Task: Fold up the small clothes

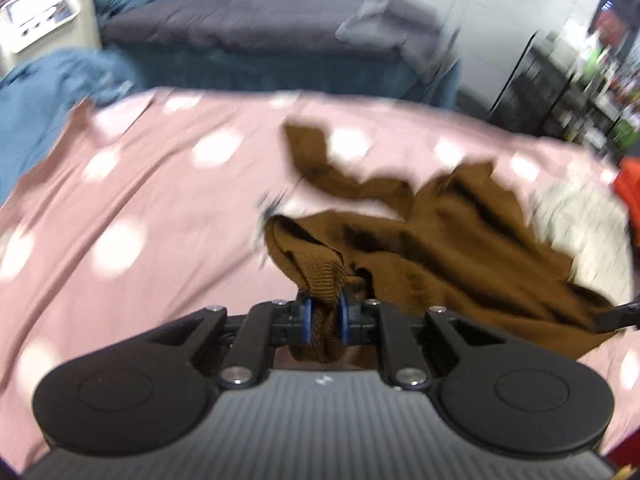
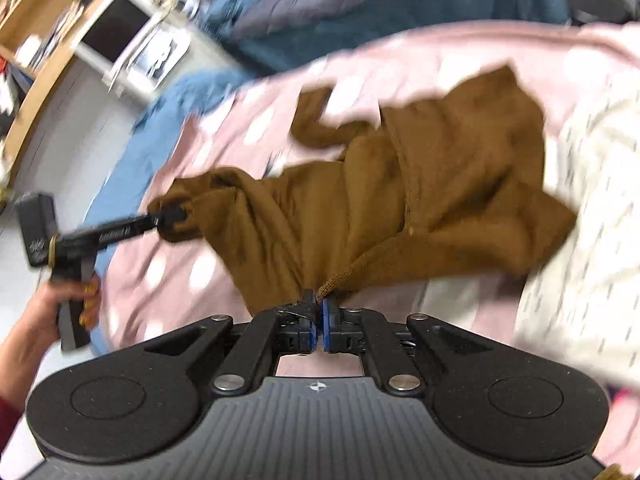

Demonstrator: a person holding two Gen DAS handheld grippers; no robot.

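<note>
You have both tools clamped on the brown knit garment (image 2: 420,184): the left tool (image 1: 323,318) pinches a ribbed hem, the right tool (image 2: 320,320) a thin edge, probably to spread it flat. The soft cloth sags onto the pink spotted bedsheet (image 1: 140,184).

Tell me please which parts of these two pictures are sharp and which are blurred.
Left wrist view: the left gripper is sharp; the brown garment and pink dotted sheet smear with motion blur. Right wrist view: the right gripper is sharp, the garment and room blurred; fisheye bends both edges.
</note>
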